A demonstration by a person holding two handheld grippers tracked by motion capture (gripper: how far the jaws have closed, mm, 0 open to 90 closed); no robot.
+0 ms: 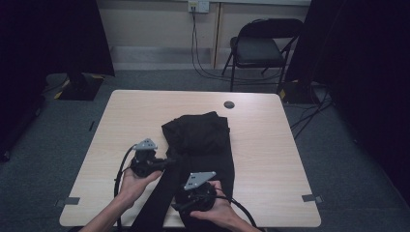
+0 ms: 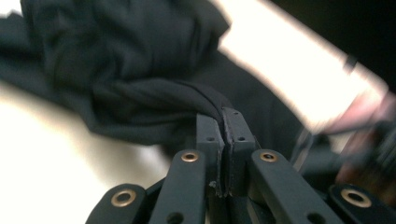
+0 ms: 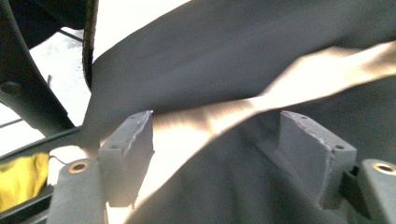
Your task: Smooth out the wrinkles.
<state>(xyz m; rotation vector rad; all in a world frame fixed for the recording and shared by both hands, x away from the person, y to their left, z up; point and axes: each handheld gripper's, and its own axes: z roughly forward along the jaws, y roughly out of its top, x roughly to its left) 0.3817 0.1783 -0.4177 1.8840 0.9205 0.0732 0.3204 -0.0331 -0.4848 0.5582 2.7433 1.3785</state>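
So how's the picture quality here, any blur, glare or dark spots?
High view: dim and dark at the edges, the black garment showing little detail. Left gripper view: the left claw sharp, the table blown out white. Right gripper view: cloth soft and smeared, with bright glare between the right claw fingers.

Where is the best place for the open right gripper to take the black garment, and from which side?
Probably the near edge of the black garment, coming from the person's side. The right gripper is open over flat cloth there, beside a bare strip of table, while the left gripper pinches a bunched fold.
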